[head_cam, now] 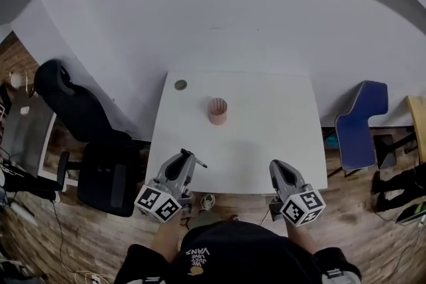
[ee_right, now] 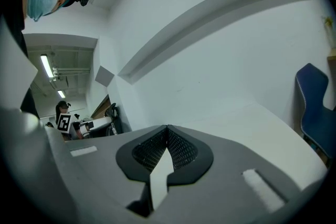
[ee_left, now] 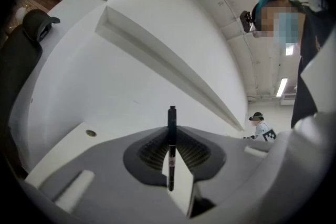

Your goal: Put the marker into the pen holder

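Left tongs: jaws pinch the marker. They are closed as far as its thin barrel allows, with only a narrow slit between the ribbed pads.
Marker: black. It sits crosswise in the left tongs and stands upright in the left gripper view. One end sticks up past the jaw tips and the other hangs below them. In the head view it pokes out to the right of the tips, over the near left part of the table.
Right tongs: jaws pressed together tip to tip, with nothing between them. They are held over the near right edge of the table and touch nothing.
Pen holder: pinkish ribbed cup, upright, toward the back of the table near its middle. It is well apart from both tongs.
Table: white, set against a white wall.
Disc: small, round and dark. It lies flat by the far left corner, left of the pen holder.
Black chair: on the floor left of the table.
Blue chair: on the floor right of the table.
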The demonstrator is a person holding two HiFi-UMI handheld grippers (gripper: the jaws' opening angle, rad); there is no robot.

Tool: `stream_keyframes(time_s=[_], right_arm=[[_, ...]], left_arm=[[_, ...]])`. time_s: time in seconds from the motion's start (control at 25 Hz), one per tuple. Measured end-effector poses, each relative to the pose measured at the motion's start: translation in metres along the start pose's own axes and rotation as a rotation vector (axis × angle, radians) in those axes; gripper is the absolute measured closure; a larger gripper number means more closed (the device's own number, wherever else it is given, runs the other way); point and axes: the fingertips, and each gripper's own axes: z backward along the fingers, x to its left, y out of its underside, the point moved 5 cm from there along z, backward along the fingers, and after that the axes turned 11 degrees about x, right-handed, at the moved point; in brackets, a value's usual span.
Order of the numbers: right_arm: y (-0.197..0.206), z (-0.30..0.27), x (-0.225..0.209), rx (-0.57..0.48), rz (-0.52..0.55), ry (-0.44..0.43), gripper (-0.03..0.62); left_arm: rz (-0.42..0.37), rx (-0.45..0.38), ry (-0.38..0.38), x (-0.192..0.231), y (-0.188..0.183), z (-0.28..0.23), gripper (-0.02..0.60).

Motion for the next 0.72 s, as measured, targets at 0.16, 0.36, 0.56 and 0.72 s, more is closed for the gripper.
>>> stream_keyframes(time_s=[0.16,0.36,0.56,0.72], right_arm=[[-0.004,-0.01,0.001,-0.026,-0.021,0.055,0.592],[-0.003,-0.021,0.007,-0.058,-0.049,0.113,0.592],[0.002,-0.026,0.012,-0.072,-0.07,0.162,0.592],[0.004,-0.023,0.014,-0.085,-0.09,0.216,0.592]], left_arm=[[-0.026,0.014,0.06,0.02,-0.018,-0.026,0.486],[-0.079,0.034,0.136,0.038,-0.037,-0.053,0.486],[-0.109,0.036,0.185,0.055,-0.054,-0.075,0.486],[-0.124,0.035,0.22,0.069,-0.062,-0.096,0.486]])
